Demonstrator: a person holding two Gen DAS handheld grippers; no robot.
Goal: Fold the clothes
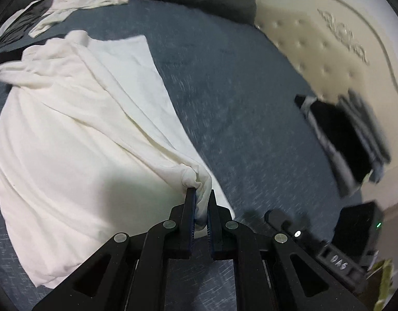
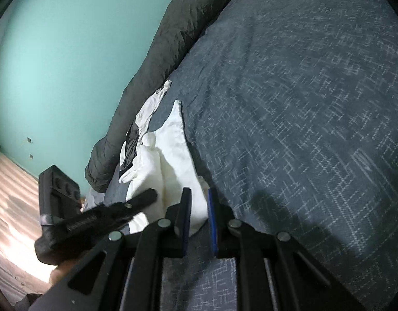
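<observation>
Two grippers are pinching a white shirt [image 1: 77,129] on the blue bedspread [image 1: 225,90]: left gripper [image 1: 201,193], right gripper [image 2: 197,194] lettered "DAS".

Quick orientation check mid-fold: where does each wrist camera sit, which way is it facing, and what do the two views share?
Left wrist: on the left gripper, looking down across the blue bedspread toward the headboard; own fingers pinch the white garment.
Right wrist: on the right gripper, looking along the bed toward the teal wall; own fingers at the garment's edge, the left gripper's body crossing at lower left.
Shared: garment, bedspread, dark duvet.
</observation>
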